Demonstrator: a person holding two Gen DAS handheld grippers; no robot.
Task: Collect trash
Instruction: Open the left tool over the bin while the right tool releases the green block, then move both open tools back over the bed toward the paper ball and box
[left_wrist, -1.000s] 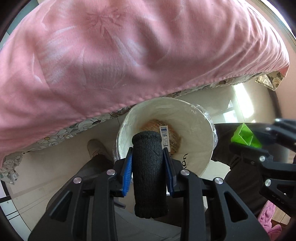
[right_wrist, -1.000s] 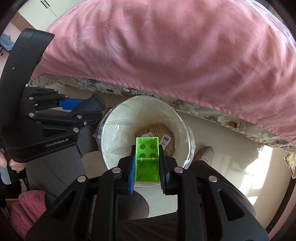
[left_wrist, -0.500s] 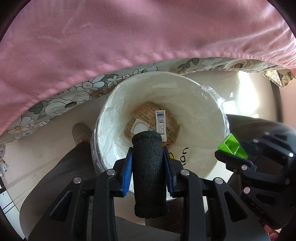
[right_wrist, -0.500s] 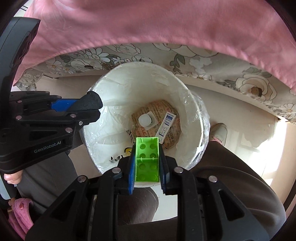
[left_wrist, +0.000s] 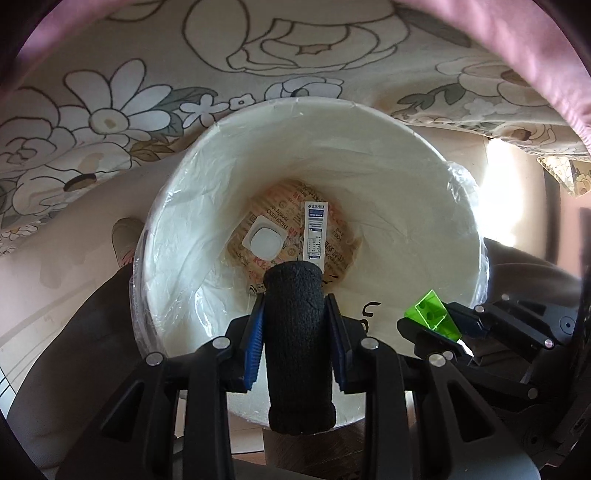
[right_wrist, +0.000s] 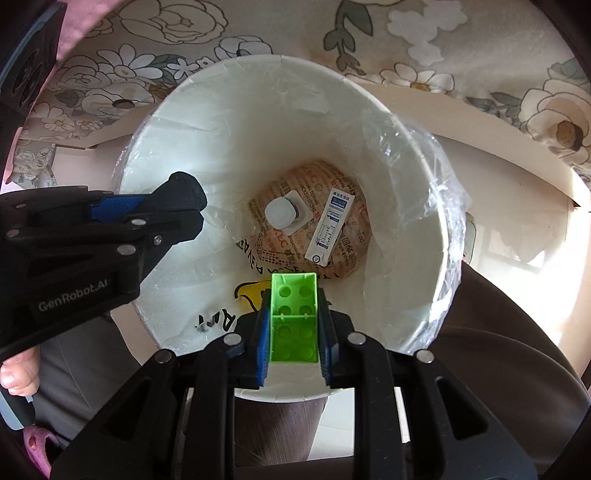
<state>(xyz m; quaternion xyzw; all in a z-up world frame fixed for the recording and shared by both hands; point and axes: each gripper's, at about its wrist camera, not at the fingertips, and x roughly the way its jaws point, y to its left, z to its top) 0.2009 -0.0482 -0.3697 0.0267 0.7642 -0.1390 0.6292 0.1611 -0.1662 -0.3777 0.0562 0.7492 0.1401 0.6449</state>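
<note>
Left hand-held gripper (left_wrist: 295, 325) pinches black roll (left_wrist: 297, 343); only right view shows green brick's (right_wrist: 294, 317) hollow underside

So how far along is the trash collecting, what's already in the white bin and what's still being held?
Done: a brown printed paper wrapper, a white blister pack and a white labelled strip lie at the bottom of the white plastic-lined bin. In hand: the left gripper is shut on a black knitted roll, the right gripper on a green plastic building brick, both over the opening. Left: releasing both.
</note>
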